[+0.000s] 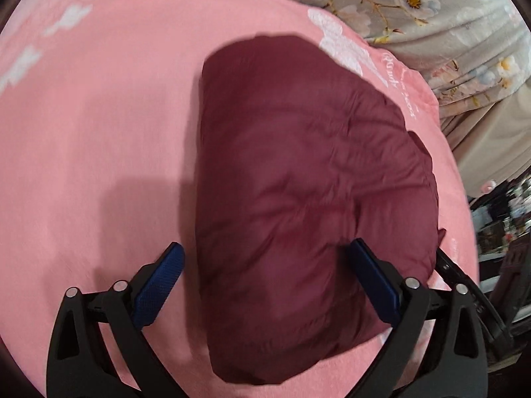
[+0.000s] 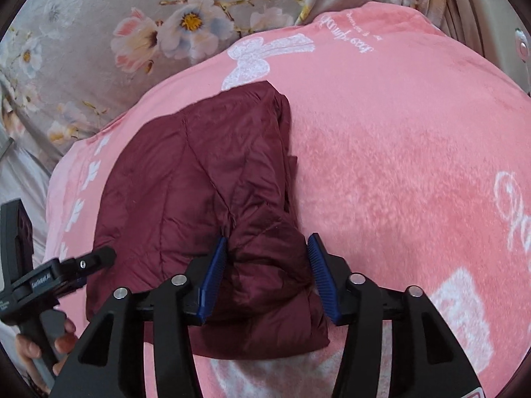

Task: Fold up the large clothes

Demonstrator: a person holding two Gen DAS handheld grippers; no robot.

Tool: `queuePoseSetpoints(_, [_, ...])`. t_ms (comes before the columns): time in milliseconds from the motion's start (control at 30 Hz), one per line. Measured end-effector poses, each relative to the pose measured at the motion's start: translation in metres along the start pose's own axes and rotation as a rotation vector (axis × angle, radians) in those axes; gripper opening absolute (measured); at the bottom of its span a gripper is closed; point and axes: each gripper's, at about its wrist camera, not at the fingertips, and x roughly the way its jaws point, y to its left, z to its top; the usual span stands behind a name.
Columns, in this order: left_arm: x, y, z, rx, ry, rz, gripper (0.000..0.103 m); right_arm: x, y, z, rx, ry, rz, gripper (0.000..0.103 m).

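Blue ribbed pads of right gripper stand apart around a puckered corner of the maroon quilted jacket, not visibly pressing. Jacket's long axis runs lower centre to upper centre, on pink fleece blanket. Left gripper is wide open, straddling jacket's left edge; puffy, slippery-looking shell.

A bed is covered by a pink blanket printed with white butterflies; a folded maroon jacket is laid on it.
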Motion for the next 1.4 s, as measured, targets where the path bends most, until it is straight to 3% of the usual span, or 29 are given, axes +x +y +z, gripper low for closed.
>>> queuePoseSetpoints(33, [0.000, 0.008, -0.004, -0.036, 0.014, -0.047, 0.088, -0.005, 0.002, -0.003, 0.000, 0.000, 0.015, 0.022])
queuePoseSetpoints(67, [-0.003, 0.012, -0.007, -0.052, 0.020, -0.083, 0.074, -0.011, 0.004, -0.005, -0.003, -0.004, 0.030, 0.012])
queuePoseSetpoints(100, [-0.008, 0.014, -0.008, -0.047, 0.027, -0.096, 0.062, -0.021, 0.008, -0.008, -0.009, -0.019, 0.041, 0.011])
queuePoseSetpoints(200, [-0.022, 0.019, -0.013, -0.028, 0.029, -0.124, 0.043, -0.054, 0.019, -0.022, -0.046, -0.058, 0.072, 0.009])
queuePoseSetpoints(267, [-0.032, 0.023, -0.021, -0.005, 0.042, -0.152, 0.040, -0.067, 0.022, -0.032, -0.062, -0.065, 0.076, 0.008])
queuePoseSetpoints(500, [-0.061, 0.028, -0.070, 0.087, 0.069, -0.139, 0.040, -0.066, 0.021, -0.087, -0.063, 0.021, 0.030, 0.008])
queuePoseSetpoints(733, [-0.098, 0.051, -0.107, 0.119, 0.057, -0.080, 0.040, -0.076, 0.048, -0.115, -0.077, 0.080, 0.109, 0.008])
queuePoseSetpoints(900, [-0.095, 0.069, -0.098, 0.059, 0.016, -0.037, 0.043, -0.063, 0.074, -0.099, -0.118, 0.054, 0.126, 0.008])
queuePoseSetpoints(1033, [-0.090, 0.061, -0.100, 0.078, -0.004, 0.007, 0.050, -0.042, 0.061, -0.100, -0.073, 0.108, 0.139, 0.009])
queuePoseSetpoints(1200, [-0.102, 0.039, -0.104, 0.145, -0.053, 0.110, 0.057, -0.064, 0.058, -0.097, -0.087, 0.108, 0.125, 0.013])
queuePoseSetpoints(1233, [-0.113, 0.034, -0.105, 0.168, -0.086, 0.138, 0.058, -0.070, 0.057, -0.094, -0.077, 0.104, 0.116, 0.020])
queuePoseSetpoints(1300, [-0.134, 0.026, -0.100, 0.199, -0.156, 0.169, 0.080, -0.086, 0.054, -0.083, -0.047, 0.069, 0.109, 0.026])
queuePoseSetpoints(1367, [-0.149, 0.018, -0.089, 0.206, -0.220, 0.203, 0.091, -0.104, 0.059, -0.063, -0.045, 0.002, 0.079, 0.027])
queuePoseSetpoints(1400, [-0.153, 0.013, -0.079, 0.204, -0.252, 0.228, 0.091, -0.108, 0.064, -0.054, -0.054, -0.024, 0.073, 0.030])
